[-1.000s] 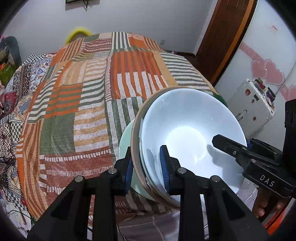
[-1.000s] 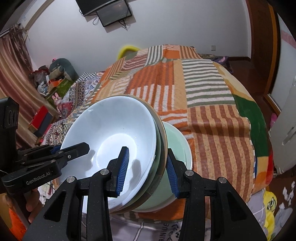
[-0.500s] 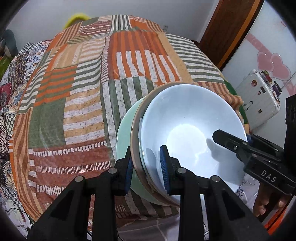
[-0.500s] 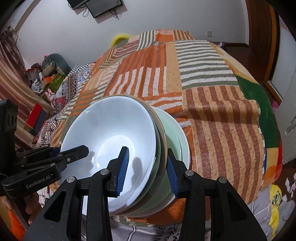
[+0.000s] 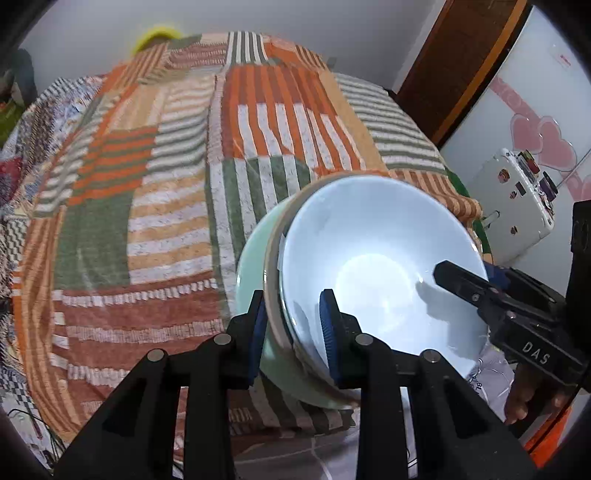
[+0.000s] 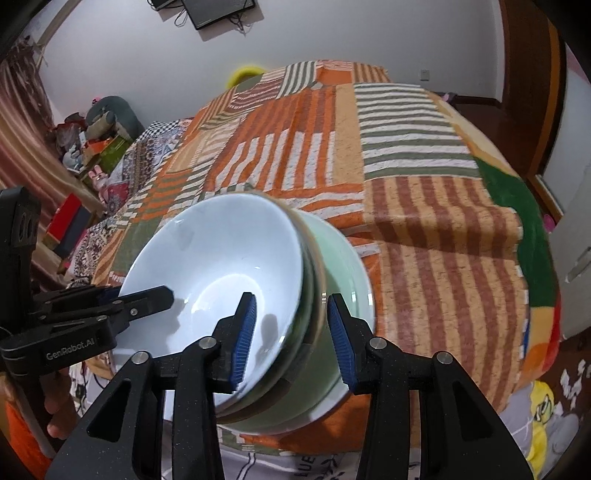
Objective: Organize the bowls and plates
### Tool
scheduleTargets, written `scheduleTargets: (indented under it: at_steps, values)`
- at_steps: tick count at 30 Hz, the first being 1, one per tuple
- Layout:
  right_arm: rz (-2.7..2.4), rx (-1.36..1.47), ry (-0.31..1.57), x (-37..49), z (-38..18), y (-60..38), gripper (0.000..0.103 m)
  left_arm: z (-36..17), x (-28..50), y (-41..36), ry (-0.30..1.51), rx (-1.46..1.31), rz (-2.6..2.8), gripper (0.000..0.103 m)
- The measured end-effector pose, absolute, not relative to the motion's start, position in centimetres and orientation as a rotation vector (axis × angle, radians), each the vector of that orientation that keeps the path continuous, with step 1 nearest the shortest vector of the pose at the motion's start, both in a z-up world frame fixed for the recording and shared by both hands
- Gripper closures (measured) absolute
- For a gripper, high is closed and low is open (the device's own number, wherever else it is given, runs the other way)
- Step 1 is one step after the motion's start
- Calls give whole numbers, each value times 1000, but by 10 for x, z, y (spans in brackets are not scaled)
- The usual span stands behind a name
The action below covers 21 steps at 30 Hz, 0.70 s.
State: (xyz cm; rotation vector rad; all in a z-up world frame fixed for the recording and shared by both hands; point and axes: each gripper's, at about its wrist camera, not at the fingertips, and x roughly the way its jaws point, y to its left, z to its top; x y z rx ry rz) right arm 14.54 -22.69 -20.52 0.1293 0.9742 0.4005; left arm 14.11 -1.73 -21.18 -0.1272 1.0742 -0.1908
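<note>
A white bowl (image 5: 376, 266) (image 6: 221, 258) sits nested in a tan-rimmed bowl (image 5: 271, 280) and a pale green bowl (image 5: 251, 266) (image 6: 343, 273). The stack is tilted, low over the near edge of the striped patchwork bedspread (image 5: 147, 221) (image 6: 424, 240). My left gripper (image 5: 293, 332) straddles the stack's rim, one pad inside the white bowl and one against the green wall; its jaws are opening. My right gripper (image 6: 291, 332) straddles the opposite rim. Its jaws are also opening, and the pads stand a little off the bowls. Each gripper's finger shows inside the white bowl in the other view.
A white sticker-covered case (image 5: 517, 199) and a brown door (image 5: 443, 66) stand to the right of the bed. Boxes and toys (image 6: 92, 147) crowd the floor on the left. A person's hand (image 5: 524, 398) holds the right gripper. A screen (image 6: 221, 11) hangs on the far wall.
The bowl stack has come down closer to the bedspread's near edge. The right gripper's pads have spread wider around the rim. The left gripper's pads have parted only slightly.
</note>
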Motion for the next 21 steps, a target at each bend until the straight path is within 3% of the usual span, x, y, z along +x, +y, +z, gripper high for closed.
scheduleTargets:
  at_steps: [8, 12, 17, 19, 21]
  values:
    - [383, 117, 857, 120, -160, -241, 56, -149, 105, -14, 895, -113, -173, 72]
    - [398, 96, 761, 101, -129, -242, 50, -103, 77, -20, 735, -82, -156, 59]
    - [417, 91, 624, 74, -89, -241, 47, -53, 38, -28, 541, -49, -148, 52]
    - [424, 97, 576, 65, -75, -243, 45, -40, 26, -29, 484, -45, -142, 41]
    - [428, 103, 518, 53, -61, -245, 38, -28, 11, -31, 421, -36, -133, 40]
